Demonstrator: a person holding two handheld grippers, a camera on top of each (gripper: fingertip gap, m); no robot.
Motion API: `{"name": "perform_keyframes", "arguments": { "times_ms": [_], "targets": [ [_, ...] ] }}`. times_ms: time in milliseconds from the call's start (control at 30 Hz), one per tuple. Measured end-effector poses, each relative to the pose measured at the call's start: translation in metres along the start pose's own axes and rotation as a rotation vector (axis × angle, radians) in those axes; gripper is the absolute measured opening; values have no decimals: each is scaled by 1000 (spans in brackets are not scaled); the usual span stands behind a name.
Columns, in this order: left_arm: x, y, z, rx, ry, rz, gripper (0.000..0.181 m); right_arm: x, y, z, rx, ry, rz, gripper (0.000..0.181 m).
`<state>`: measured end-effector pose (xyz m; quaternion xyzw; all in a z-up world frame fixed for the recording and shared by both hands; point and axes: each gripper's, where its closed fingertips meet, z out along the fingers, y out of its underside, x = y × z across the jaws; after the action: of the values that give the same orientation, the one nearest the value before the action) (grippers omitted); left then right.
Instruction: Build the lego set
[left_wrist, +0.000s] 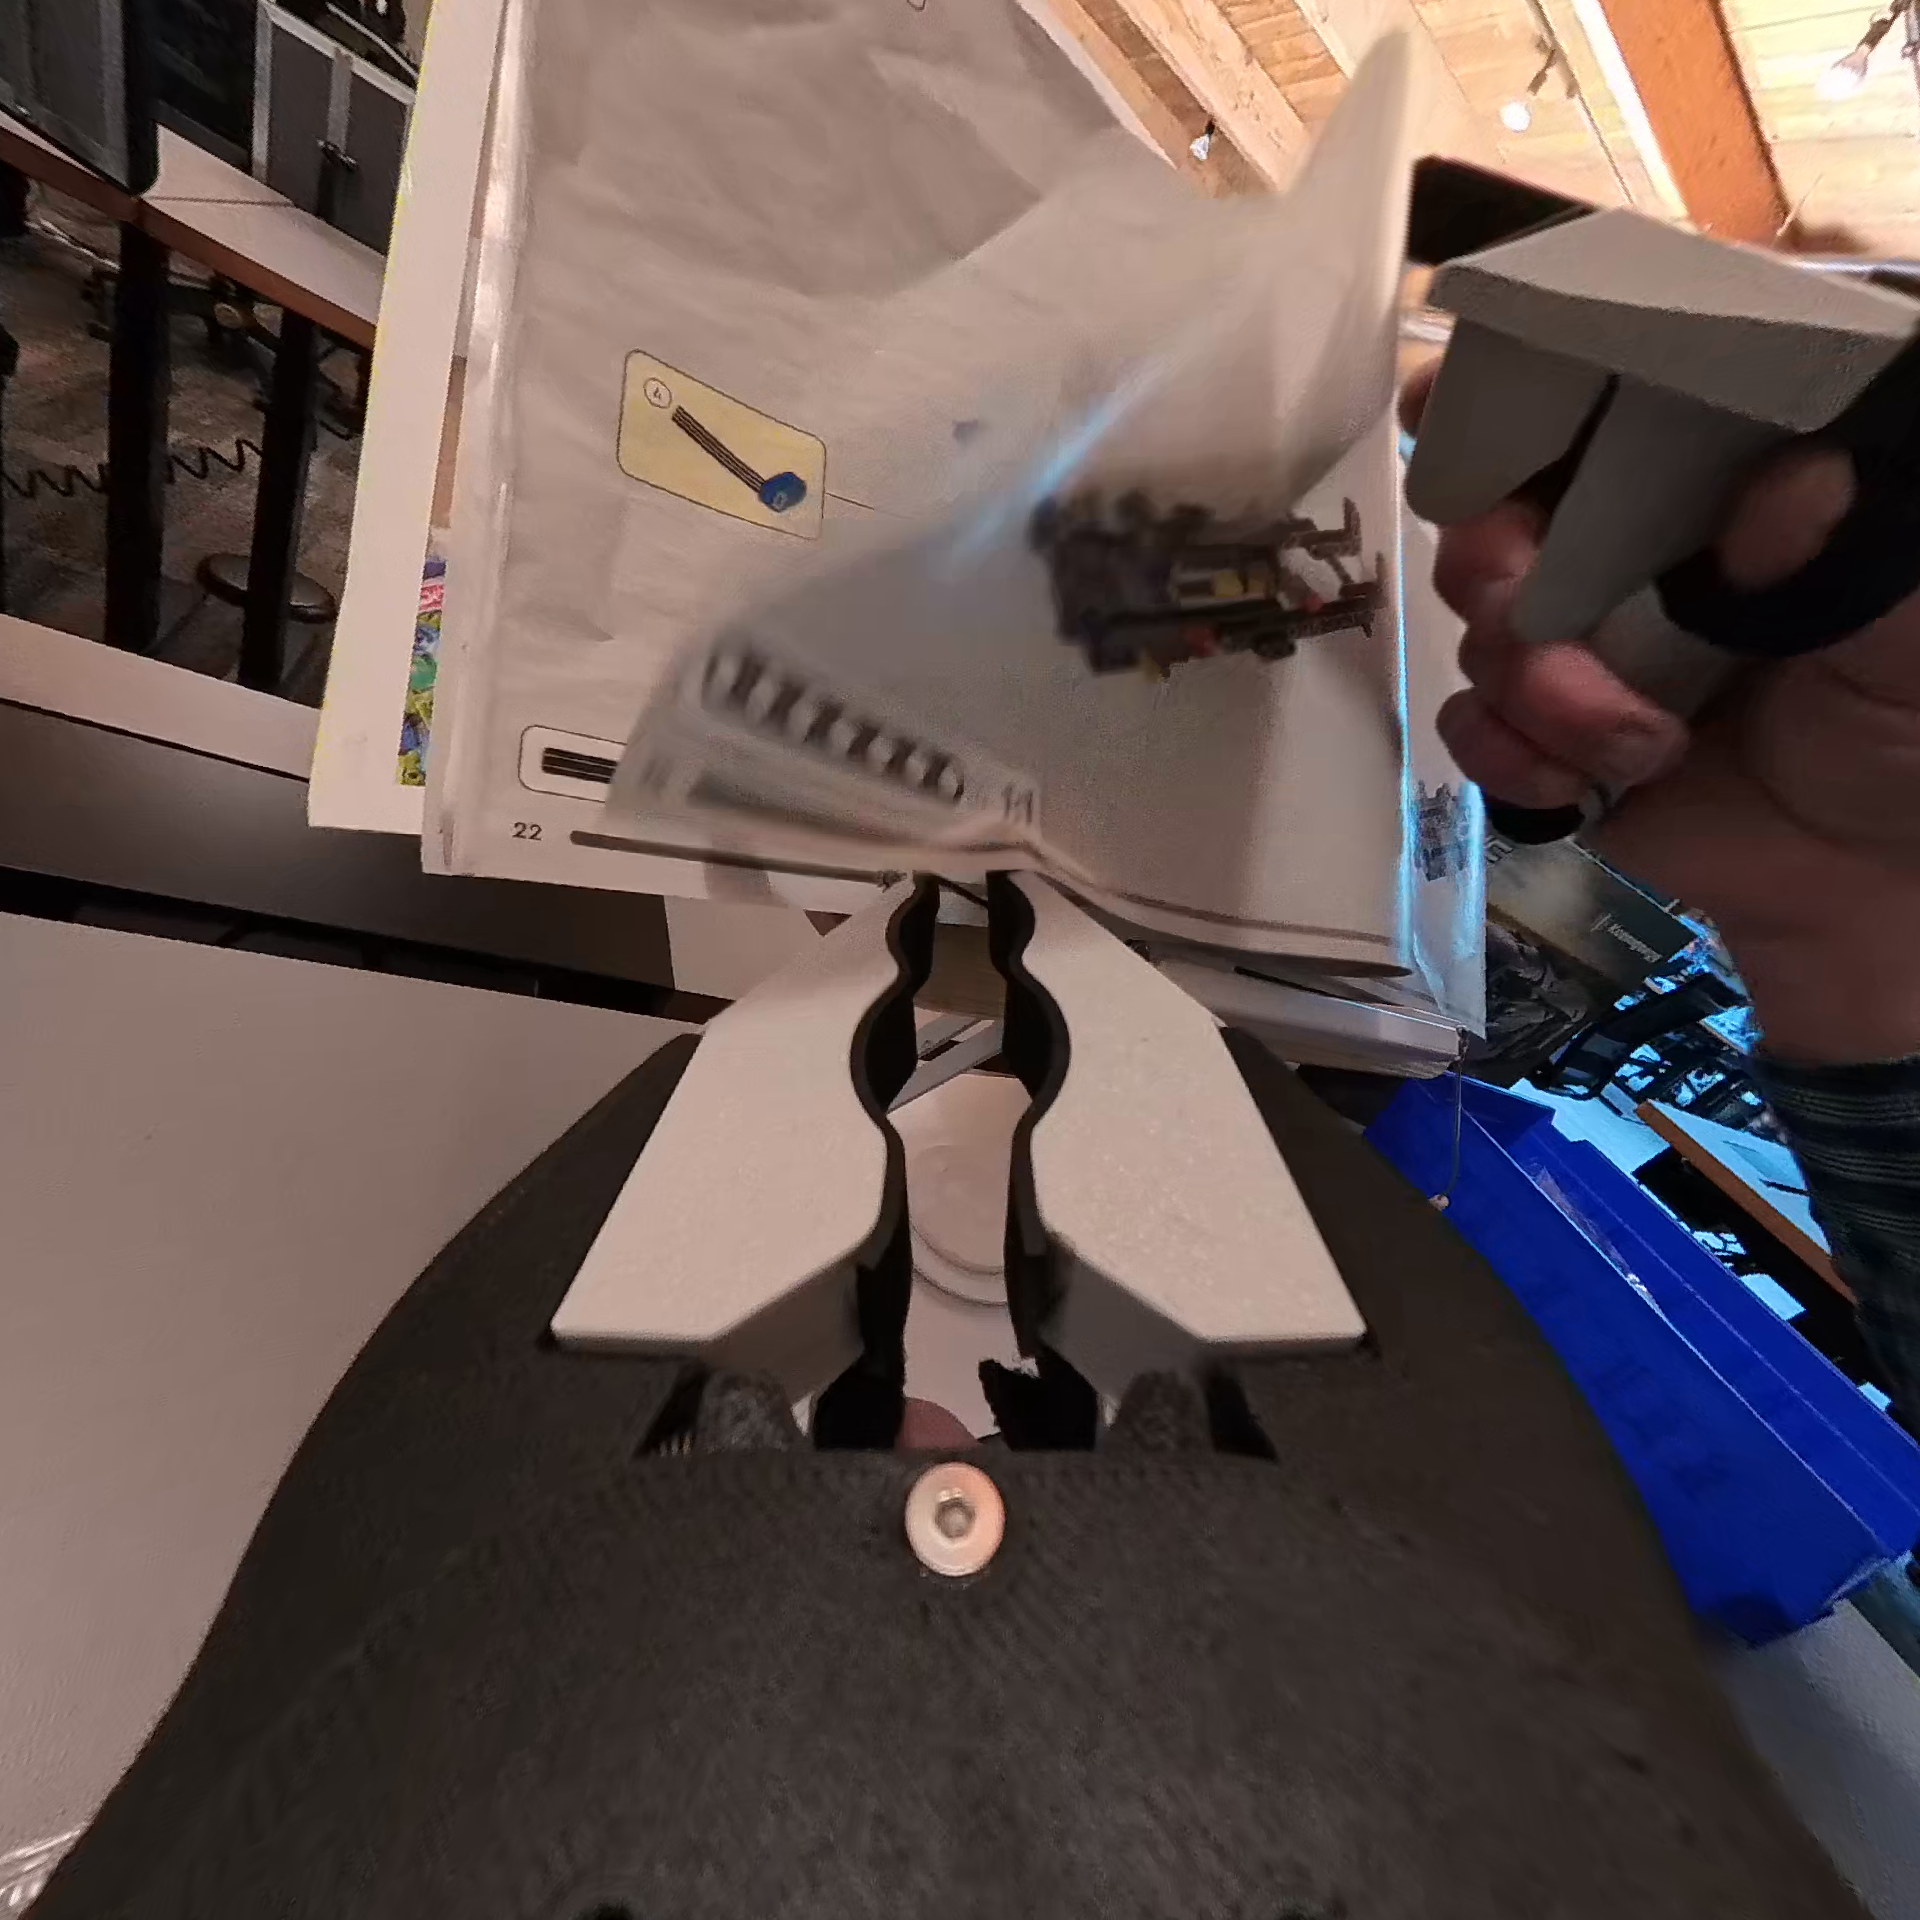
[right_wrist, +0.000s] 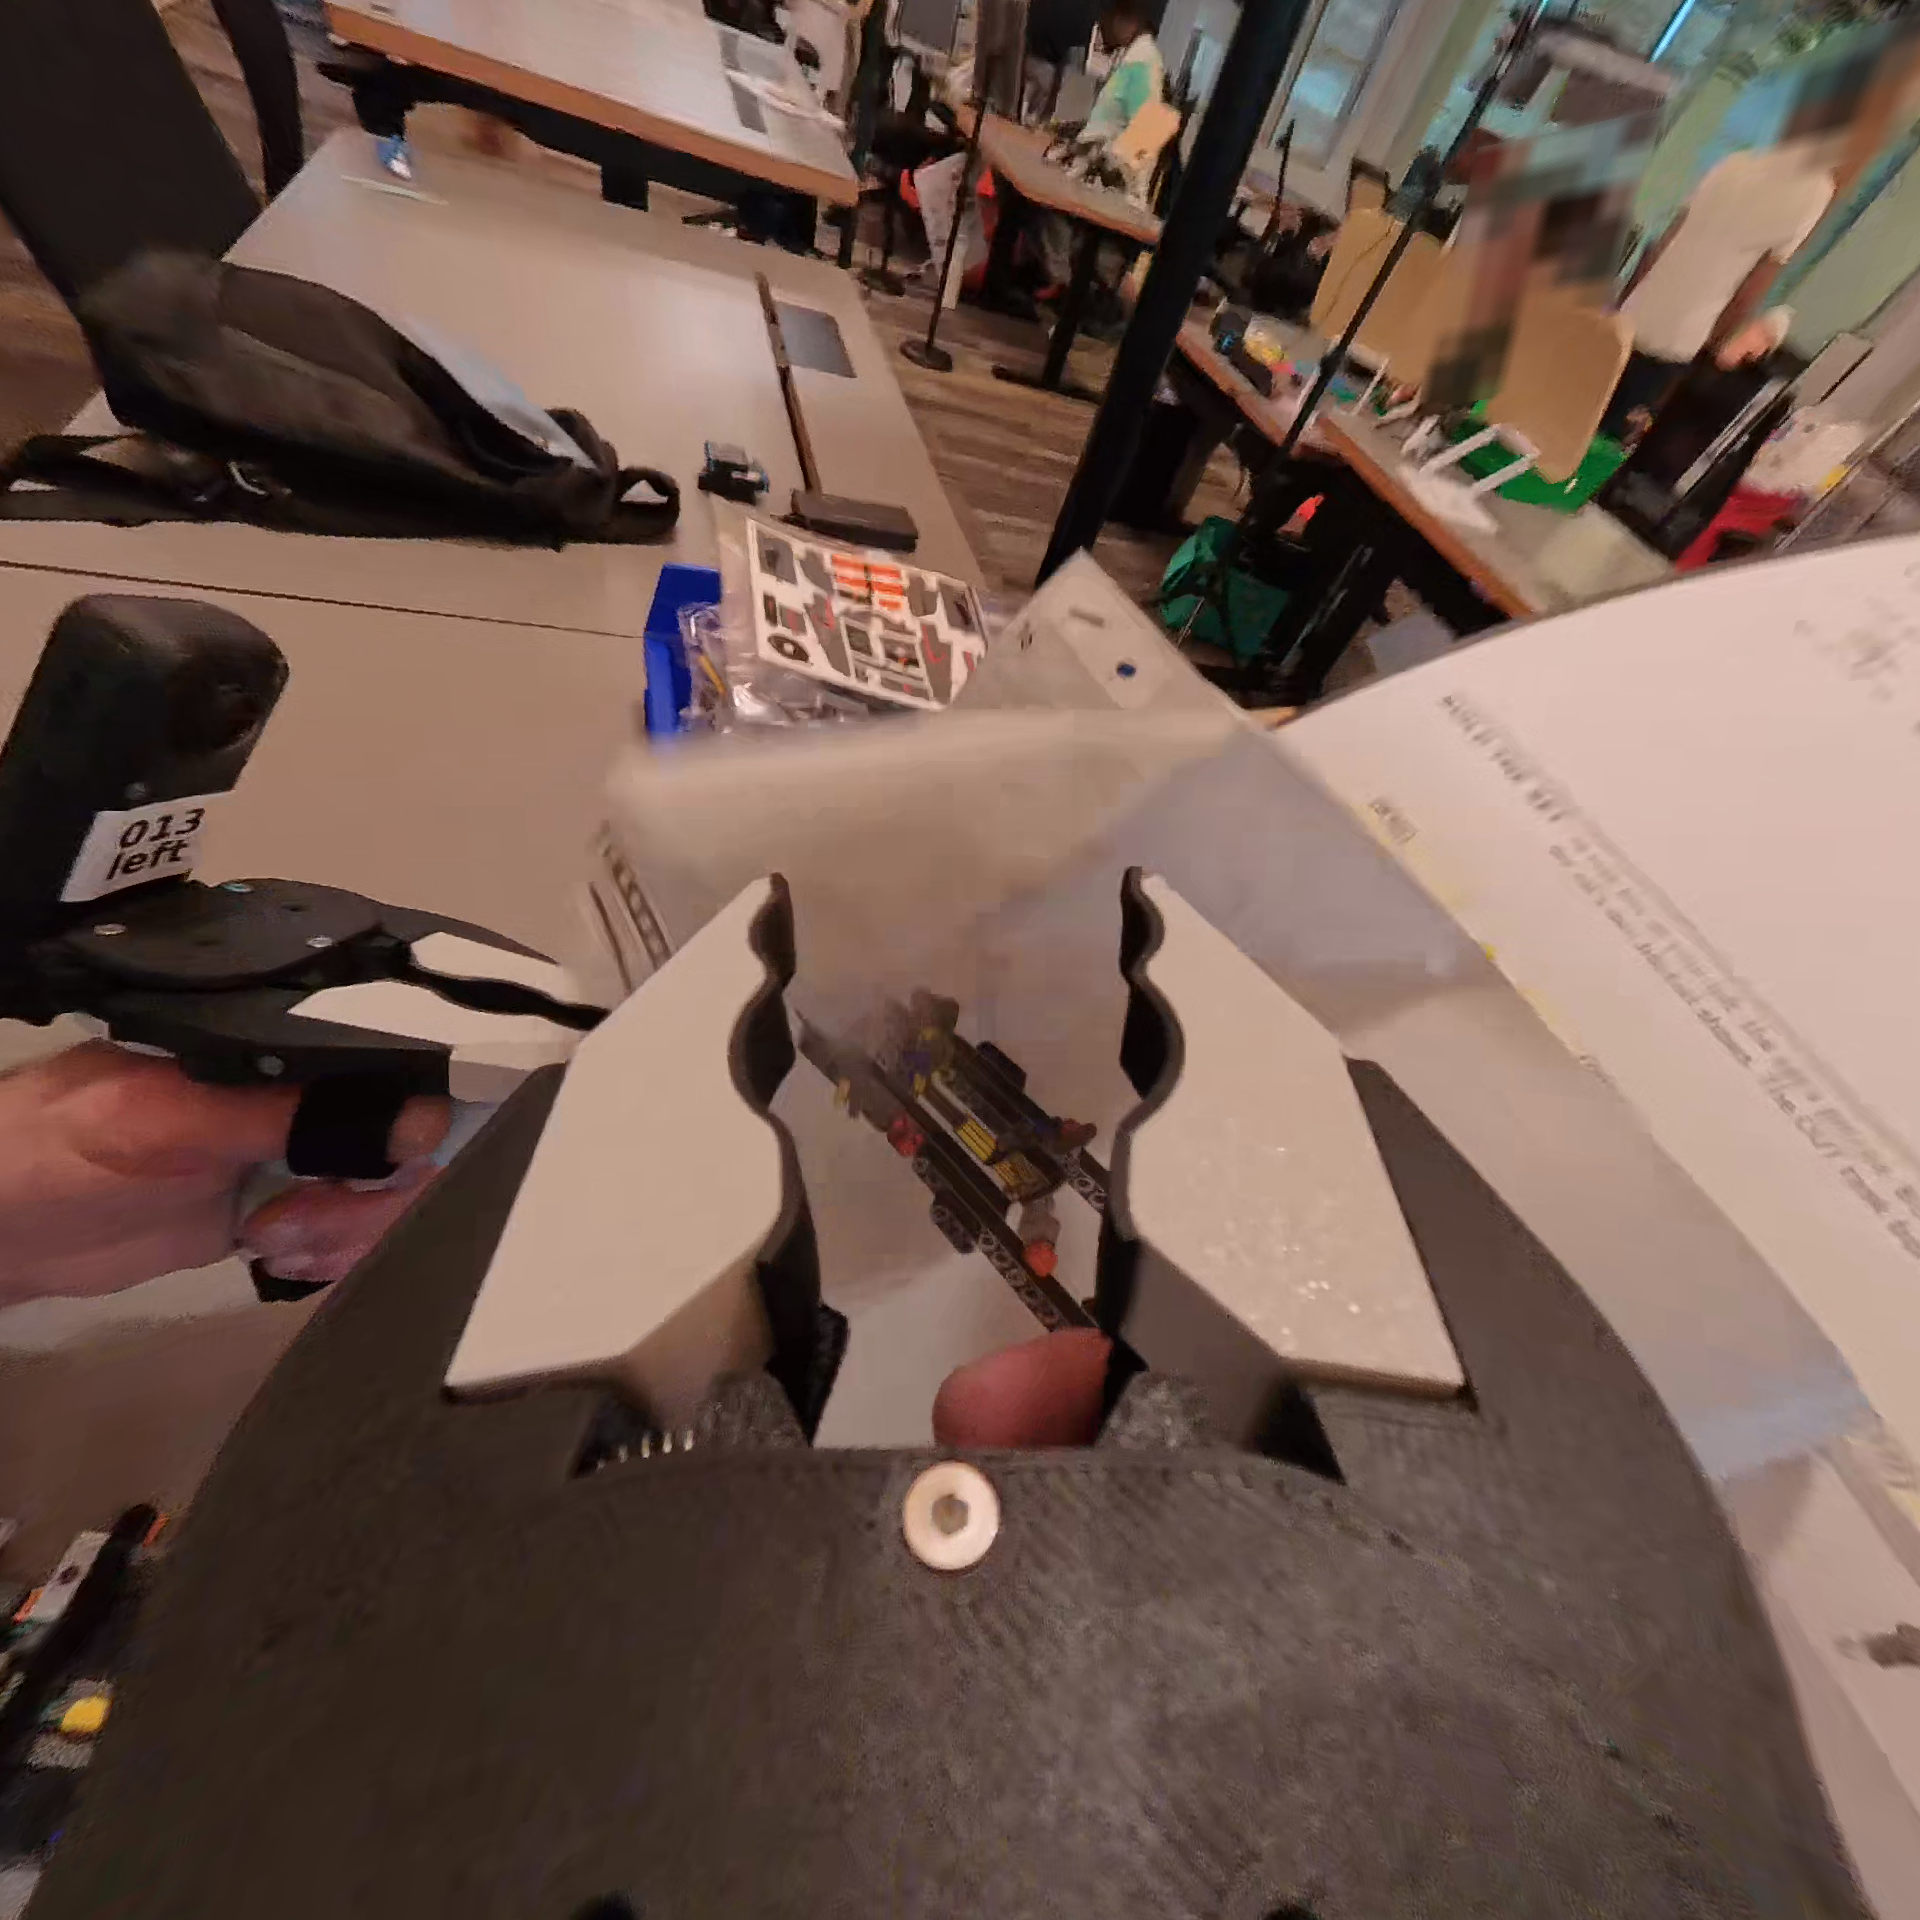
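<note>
The left gripper (left_wrist: 961, 883) is pinching the lower edge of the instruction booklet (left_wrist: 831, 312) near its spine, its pale fingers (left_wrist: 800, 1039) drawn nearly together with only a thin gap between the tips where the paper sits, so the booklet is standing upright in front of the camera, lifted above the grey table (left_wrist: 260, 1143). One page (left_wrist: 1091, 499) is curling over in mid-turn, blurred, showing a printed picture of the dark model. The right gripper (right_wrist: 956, 883) is reaching in from the right side of the booklet with its fingers (right_wrist: 665, 1122) spread wide apart and gripping nothing; the blurred page (right_wrist: 935, 821) is lying across the space just beyond its tips, and the printed model drawing (right_wrist: 987, 1132) is showing between the fingers. In the left wrist view that gripper (left_wrist: 1600, 416) is appearing at the right edge, gripped by a hand (left_wrist: 1662, 707). On the table behind, a blue bin (right_wrist: 670, 644) is holding clear bags of lego pieces (right_wrist: 727, 675) with a sticker sheet (right_wrist: 862, 618) lying on top, and a black backpack (right_wrist: 332, 416) is resting farther off to the left, well apart from the booklet
</note>
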<state>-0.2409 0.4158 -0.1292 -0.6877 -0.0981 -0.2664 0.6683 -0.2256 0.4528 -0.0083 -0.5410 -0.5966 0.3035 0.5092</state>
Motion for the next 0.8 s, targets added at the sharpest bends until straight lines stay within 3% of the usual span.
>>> {"name": "perform_keyframes", "arguments": {
  "times_ms": [167,233,300,367,500,600,800],
  "targets": [
    [1,0,0,8,12,-4,7,6,-18,-54,93,62,-97,52],
    [0,0,0,11,19,-10,7,5,-2,-74,33,37,-140,35],
    [0,0,0,13,24,-11,6,4,18,-81,-45,27,-185,35],
    [1,0,0,19,25,-15,6,-9,38,-72,-122,-37,-237,34],
    [1,1,-1,29,17,-18,6,-7,69,-37,-252,16,-366,28],
    [1,2,-3,24,11,-8,7,3,76,-15,-273,82,-393,19],
    [1,3,-4,26,27,0,6,11,77,-1,-302,182,-464,21]
  ]
}}
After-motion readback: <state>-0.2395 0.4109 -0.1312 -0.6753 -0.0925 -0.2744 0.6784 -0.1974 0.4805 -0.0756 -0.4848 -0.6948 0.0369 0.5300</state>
